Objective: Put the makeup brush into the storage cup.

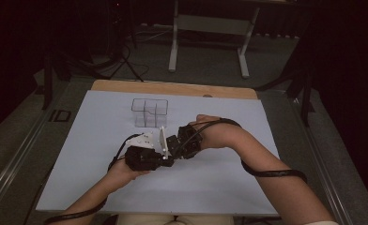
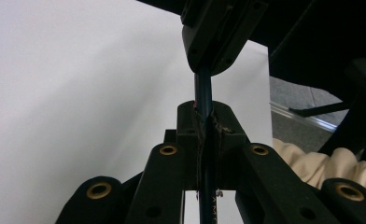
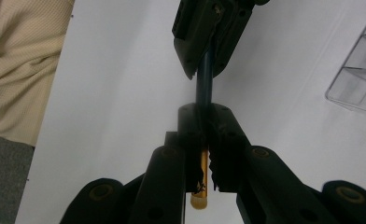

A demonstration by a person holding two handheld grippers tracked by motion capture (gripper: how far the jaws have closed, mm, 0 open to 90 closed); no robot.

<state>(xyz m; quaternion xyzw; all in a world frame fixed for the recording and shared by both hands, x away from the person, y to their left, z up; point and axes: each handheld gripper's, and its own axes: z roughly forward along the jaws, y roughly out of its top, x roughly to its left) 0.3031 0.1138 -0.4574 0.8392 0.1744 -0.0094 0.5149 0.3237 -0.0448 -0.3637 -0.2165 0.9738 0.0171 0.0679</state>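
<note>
Left tool (image 1: pixel 165 159) and right tool (image 1: pixel 175 146) clamp pencil (image 2: pixel 203 95) mid-sheet, clear organizer (image 1: pixel 149 112) apart.

A large white sheet (image 1: pixel 93 154) covers most of the table — a strip of pale wooden tabletop (image 1: pixel 172 87) shows along its far edge. Toward the far middle of the sheet stands a clear plastic organiser with square compartments (image 1: pixel 149 112), upright; in the right gripper view its clear walls (image 3: pixel 358 70) sit at the right edge. Beyond the table, on the grey carpeted floor (image 1: pixel 210 65), stands a grey metal frame on two legs (image 1: pixel 210 28) — dark tripod legs (image 1: pixel 126 61) spread to its left. A cream ribbed garment (image 3: pixel 22 60) lies along the near side of the sheet.
</note>
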